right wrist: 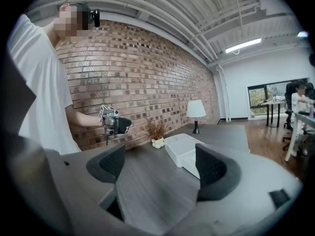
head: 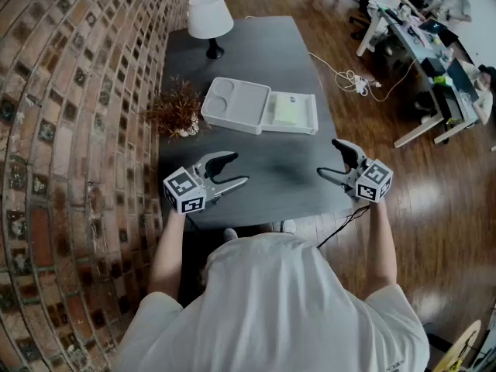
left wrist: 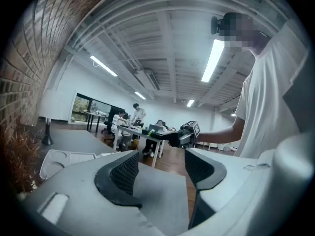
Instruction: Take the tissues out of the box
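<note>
Bright ceiling strip lights (left wrist: 213, 60) glare off the wood floor (head: 446, 208). Both gripper views bulge and go black at the corners. The left gripper (left wrist: 161, 157) is soft close to the lens.

Near strip of worktop (head: 271, 173) bare from near edge up to box (head: 236, 103): straight path in for both grippers. Left gripper (head: 239, 169) and right gripper (head: 329, 157) at near edge, well apart, fingers spread, only air between. Brick wall (head: 77, 130) closes off left edge. Dried plant (head: 177, 108) at left edge, just beside box's left end: tight gap there. Lamp (head: 210, 18) near far left corner, behind box, apart from it. Right edge open; far right part of worktop bare.
</note>
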The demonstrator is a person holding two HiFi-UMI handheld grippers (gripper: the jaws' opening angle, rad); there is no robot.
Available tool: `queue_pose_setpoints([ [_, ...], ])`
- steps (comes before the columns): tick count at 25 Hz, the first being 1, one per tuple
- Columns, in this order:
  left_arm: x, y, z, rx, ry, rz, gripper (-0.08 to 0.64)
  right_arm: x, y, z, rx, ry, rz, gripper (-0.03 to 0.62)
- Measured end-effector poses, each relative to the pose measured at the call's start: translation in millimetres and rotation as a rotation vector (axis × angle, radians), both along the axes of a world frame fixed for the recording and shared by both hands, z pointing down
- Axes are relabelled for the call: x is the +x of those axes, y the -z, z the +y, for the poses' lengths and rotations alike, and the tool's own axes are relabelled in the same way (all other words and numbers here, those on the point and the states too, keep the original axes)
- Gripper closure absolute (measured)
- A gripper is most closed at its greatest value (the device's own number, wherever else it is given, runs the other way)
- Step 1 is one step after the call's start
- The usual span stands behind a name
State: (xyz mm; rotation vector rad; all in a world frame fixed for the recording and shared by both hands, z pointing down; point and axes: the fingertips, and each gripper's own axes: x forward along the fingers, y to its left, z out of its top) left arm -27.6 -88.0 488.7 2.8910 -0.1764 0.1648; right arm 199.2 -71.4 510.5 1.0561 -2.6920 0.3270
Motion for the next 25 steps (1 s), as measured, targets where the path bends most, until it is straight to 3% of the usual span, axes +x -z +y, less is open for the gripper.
queue_pose_setpoints([
  [8,-0.8,-4.5,-15.3,-0.014,0.040,-0.015,0.259,29.1,-6.4,-10.8,-0.017,-0.028,0.050,0.149],
  [18,-3.9,-10.0,-32.8,-0.027,0.083,-0.016,0.259,70.4,-13.7,-34.0,-0.035,-0.025,0.184,0.149],
  [25,-5.1,-12.0,-44.7,-0.045,0.127,-0.024,0.259,87.0,-10.8,-65.5,-0.021,0.035,0.298,0.149],
])
